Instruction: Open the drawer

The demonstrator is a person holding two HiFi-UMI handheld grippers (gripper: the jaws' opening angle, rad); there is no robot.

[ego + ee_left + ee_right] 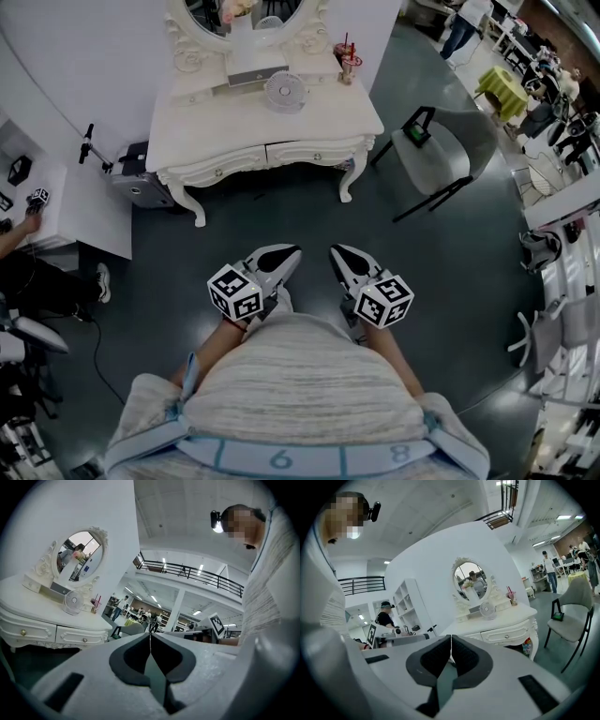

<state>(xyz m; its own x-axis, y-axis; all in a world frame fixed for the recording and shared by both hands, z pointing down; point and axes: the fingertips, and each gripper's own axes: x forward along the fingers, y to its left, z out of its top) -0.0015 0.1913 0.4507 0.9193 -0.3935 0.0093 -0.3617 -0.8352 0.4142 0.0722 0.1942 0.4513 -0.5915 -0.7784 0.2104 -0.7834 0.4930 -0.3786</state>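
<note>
The white dressing table (187,131) stands ahead across the dark floor, with two shut drawers in its front: the left drawer (217,169) and the right drawer (314,151), each with small knobs. My left gripper (289,253) and right gripper (339,253) hover side by side close to my body, well short of the table, touching nothing. In the left gripper view the left gripper (150,638) is shut with nothing between its jaws, and the drawers (77,636) lie far off to the left. The right gripper (451,649) is likewise shut and empty, with a drawer (506,633) beyond it.
On the table top stand an oval mirror (246,11), a small fan (284,91) and a cup with straws (347,58). A grey chair (433,150) is right of the table. A white cabinet (89,211) and a seated person (28,277) are at the left.
</note>
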